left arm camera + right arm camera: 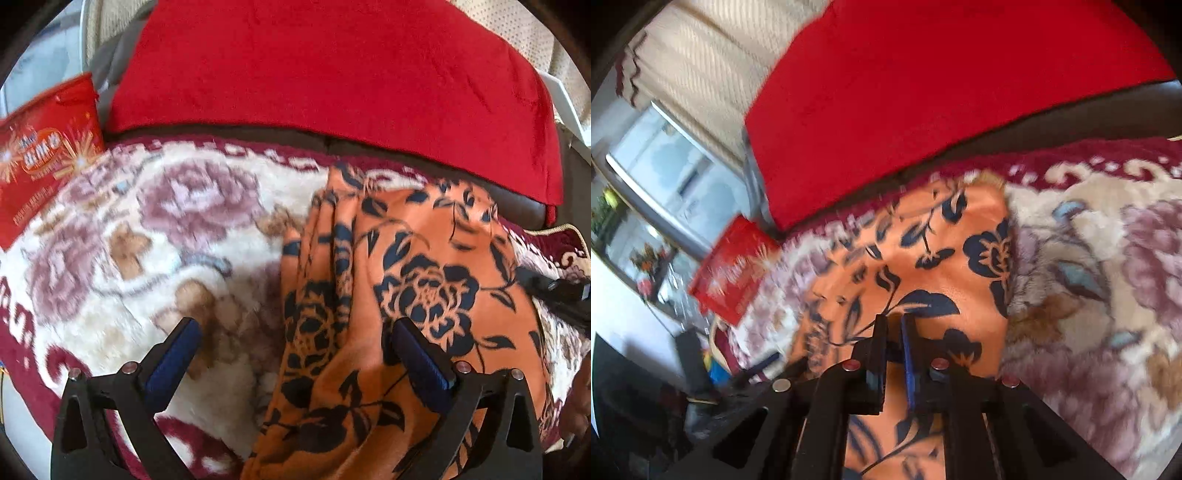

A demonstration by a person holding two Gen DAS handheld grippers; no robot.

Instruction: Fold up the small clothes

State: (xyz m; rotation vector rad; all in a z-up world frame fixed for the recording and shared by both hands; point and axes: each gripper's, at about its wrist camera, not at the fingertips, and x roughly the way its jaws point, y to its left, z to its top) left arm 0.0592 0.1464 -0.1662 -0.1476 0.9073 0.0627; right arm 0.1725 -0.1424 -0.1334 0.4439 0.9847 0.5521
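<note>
The jaws of the left gripper stand wide apart, released, with nothing pinched between the blue pads — one pad over the plush cream blanket with mauve roses and a maroon border, the other over the orange cloth printed with dark navy flowers. The jaws of the right gripper are drawn together until almost touching; it hovers low over the orange cloth, and whether a fold of it is caught between the pads I cannot tell.

The orange cloth lies on the blanket, bunched into long pleats along one side and smoother elsewhere, one edge close to the blanket's maroon border. Behind it a bright red velvety throw is draped over a dark brown sofa back. A glossy red packet with gold starbursts rests at the blanket's edge, well apart from the cloth — blurred in the right wrist view.
</note>
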